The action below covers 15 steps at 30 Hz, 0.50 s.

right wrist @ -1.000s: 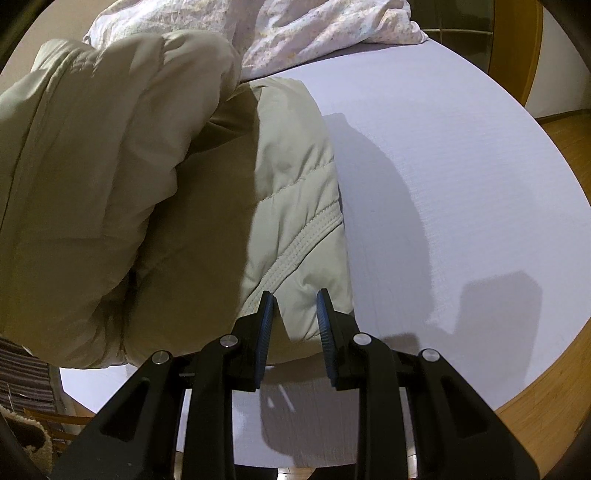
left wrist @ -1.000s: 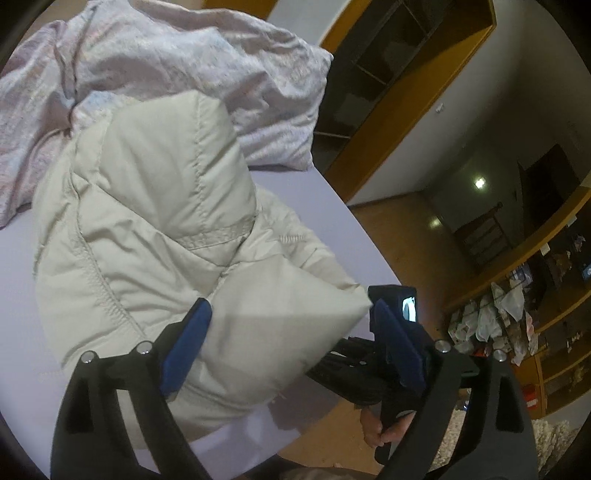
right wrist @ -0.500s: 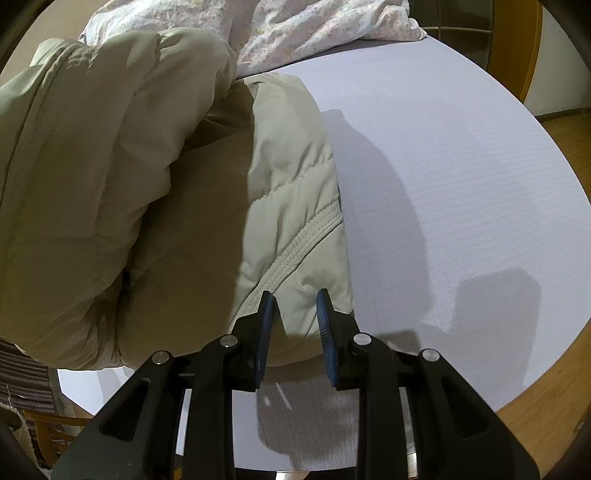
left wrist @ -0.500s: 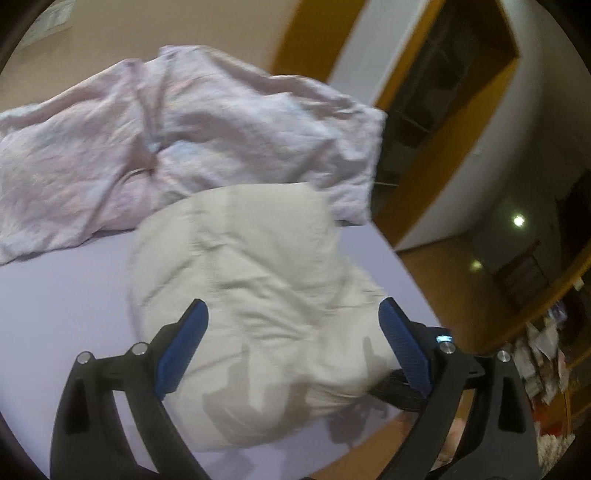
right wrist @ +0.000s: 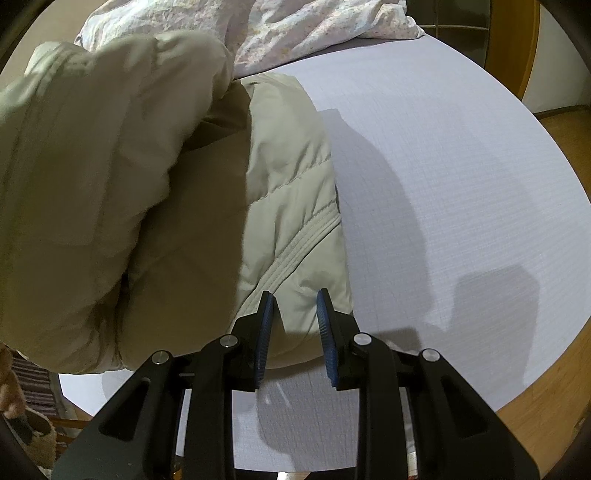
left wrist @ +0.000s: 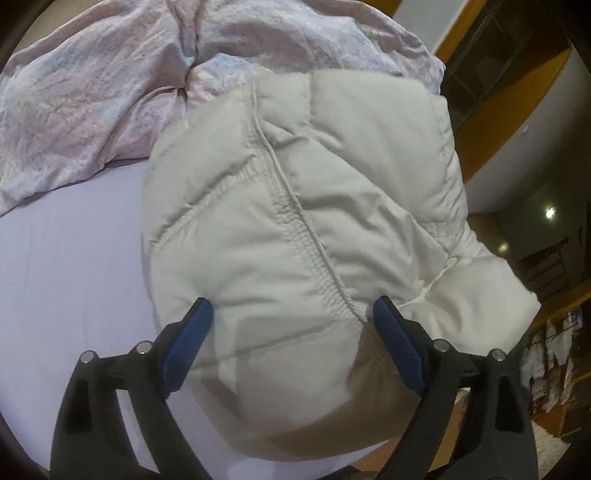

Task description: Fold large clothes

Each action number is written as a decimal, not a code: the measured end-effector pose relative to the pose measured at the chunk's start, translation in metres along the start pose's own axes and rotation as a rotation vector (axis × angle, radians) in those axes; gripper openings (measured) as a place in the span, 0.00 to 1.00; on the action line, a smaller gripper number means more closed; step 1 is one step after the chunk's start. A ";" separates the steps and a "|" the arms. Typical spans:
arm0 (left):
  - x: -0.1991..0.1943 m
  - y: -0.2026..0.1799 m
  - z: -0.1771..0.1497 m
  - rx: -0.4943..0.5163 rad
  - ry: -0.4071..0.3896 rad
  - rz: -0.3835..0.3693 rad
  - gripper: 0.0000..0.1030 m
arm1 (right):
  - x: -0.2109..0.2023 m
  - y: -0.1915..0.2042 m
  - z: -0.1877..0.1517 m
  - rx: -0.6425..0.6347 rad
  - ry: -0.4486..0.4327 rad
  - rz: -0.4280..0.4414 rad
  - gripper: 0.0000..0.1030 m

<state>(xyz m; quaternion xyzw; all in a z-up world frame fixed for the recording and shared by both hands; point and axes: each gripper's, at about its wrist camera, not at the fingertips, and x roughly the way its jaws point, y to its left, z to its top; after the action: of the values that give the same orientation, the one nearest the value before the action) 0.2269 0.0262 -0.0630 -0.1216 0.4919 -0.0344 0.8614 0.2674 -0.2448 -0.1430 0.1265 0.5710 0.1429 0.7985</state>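
A cream quilted puffer jacket (left wrist: 303, 206) lies bunched and folded over on the pale lilac bed sheet (left wrist: 66, 266). My left gripper (left wrist: 293, 314) is wide open just above the jacket's near bulge, its blue pads on either side of it, gripping nothing. In the right wrist view the same jacket (right wrist: 147, 206) fills the left half. My right gripper (right wrist: 293, 299) has its jaws partly apart around the jacket's near hem corner, with gaps showing beside the cloth.
A crumpled pink floral duvet (left wrist: 110, 74) lies behind the jacket, also at the top of the right wrist view (right wrist: 314, 33). The wooden bed edge (right wrist: 546, 376) and floor lie to the right. Wooden shelving (left wrist: 502, 81) stands beyond the bed.
My left gripper swung up and away, then came back down close over the jacket. My right gripper has opened a little at the hem corner; the jacket has barely moved.
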 end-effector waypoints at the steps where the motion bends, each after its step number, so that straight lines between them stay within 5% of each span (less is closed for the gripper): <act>1: 0.001 -0.003 0.000 0.006 0.002 -0.002 0.86 | 0.000 -0.001 0.000 0.002 -0.001 0.001 0.25; 15: 0.046 -0.053 0.000 0.108 0.064 0.005 0.92 | -0.019 -0.022 0.001 0.031 -0.045 -0.037 0.25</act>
<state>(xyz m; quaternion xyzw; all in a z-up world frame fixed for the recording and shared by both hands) 0.2535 -0.0334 -0.0885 -0.0726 0.5167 -0.0627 0.8507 0.2646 -0.2724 -0.1346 0.1315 0.5574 0.1165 0.8114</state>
